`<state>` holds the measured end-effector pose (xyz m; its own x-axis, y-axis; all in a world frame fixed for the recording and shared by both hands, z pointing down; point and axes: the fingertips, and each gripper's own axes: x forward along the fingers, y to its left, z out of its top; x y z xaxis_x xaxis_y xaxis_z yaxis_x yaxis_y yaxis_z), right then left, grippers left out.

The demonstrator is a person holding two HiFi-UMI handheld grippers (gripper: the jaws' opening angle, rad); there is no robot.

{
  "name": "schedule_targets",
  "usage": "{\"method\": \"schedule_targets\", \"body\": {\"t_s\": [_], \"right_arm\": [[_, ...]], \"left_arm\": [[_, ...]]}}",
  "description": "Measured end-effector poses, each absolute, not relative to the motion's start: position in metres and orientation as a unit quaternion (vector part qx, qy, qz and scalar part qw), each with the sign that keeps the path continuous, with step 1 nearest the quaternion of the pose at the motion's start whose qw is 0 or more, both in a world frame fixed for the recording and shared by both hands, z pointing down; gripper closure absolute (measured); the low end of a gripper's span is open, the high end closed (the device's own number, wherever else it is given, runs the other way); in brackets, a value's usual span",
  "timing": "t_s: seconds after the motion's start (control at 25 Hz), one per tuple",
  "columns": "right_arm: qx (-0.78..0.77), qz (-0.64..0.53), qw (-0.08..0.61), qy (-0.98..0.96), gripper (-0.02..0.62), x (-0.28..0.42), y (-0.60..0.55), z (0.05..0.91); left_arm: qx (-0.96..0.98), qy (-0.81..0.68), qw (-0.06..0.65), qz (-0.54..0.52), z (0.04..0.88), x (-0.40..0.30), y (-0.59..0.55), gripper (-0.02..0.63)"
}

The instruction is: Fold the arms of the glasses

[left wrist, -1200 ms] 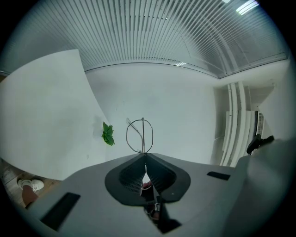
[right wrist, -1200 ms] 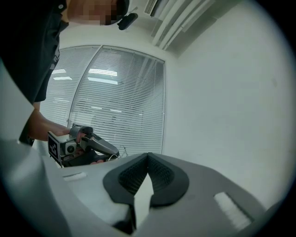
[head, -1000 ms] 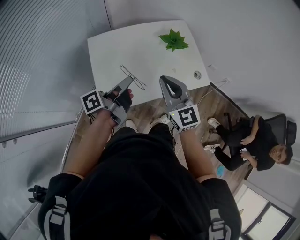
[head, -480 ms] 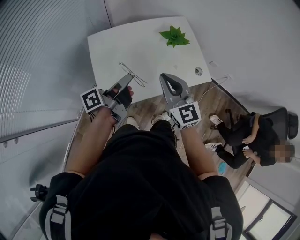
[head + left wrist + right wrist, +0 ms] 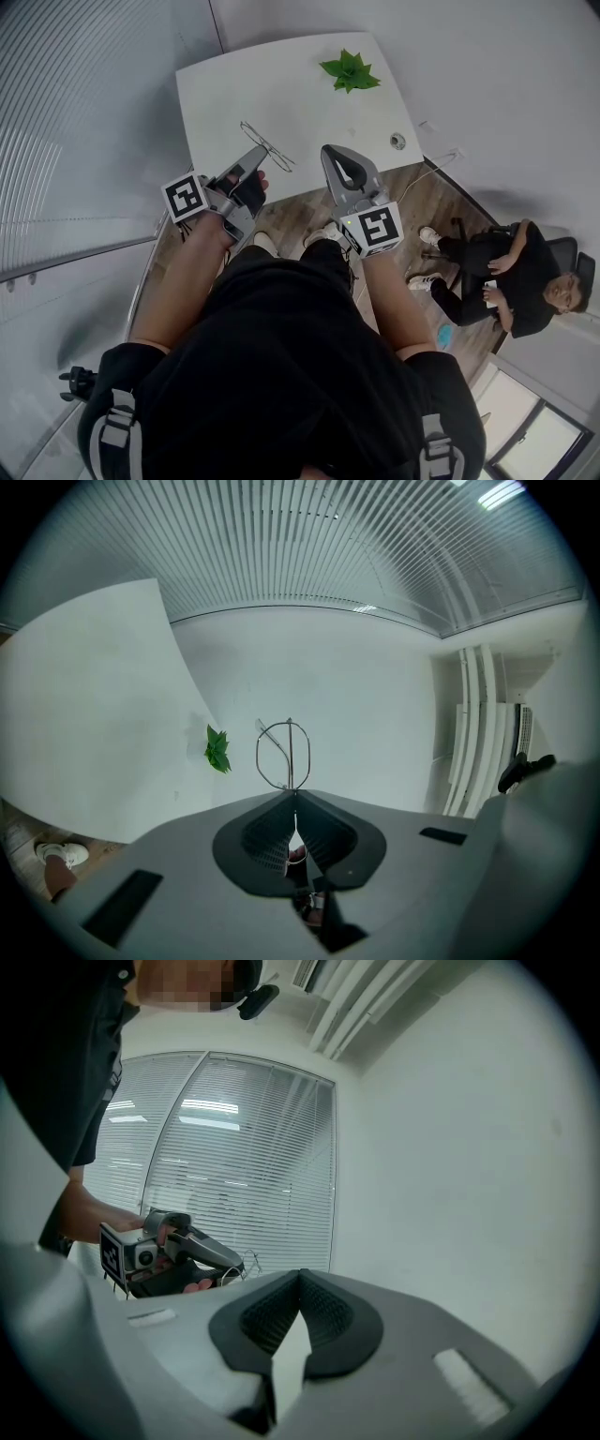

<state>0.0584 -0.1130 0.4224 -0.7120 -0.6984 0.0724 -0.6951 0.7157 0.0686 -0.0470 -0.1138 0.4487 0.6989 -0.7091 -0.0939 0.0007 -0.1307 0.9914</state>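
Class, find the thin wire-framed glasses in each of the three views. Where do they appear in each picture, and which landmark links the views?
Head view: thin wire-framed glasses upper centre, against the white table.
Left gripper view: glasses at centre, just above the closed jaws.
Right gripper view: glasses left of centre, tiny, against the blinds.
Shared landmark: the left gripper, shut on them.

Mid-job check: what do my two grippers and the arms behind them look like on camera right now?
The left gripper and right gripper are both grey, tapering bodies lined with dark ribbed pads. Each carries a white cube printed with black square markers. The person wears a black short-sleeved top, so the forearms are uncovered.
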Motion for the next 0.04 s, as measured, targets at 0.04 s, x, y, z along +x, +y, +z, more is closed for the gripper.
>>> {"method": "schedule_targets", "body": {"t_s": [0.04], "right_arm": [[0.376,-0.018,0.047,-0.925,0.584,0.0585,-0.1127,0.4224]], "left_arm": [[0.693,-0.256,0.608,-0.291,0.4488,-0.0464,-0.1136,0.594]]}}
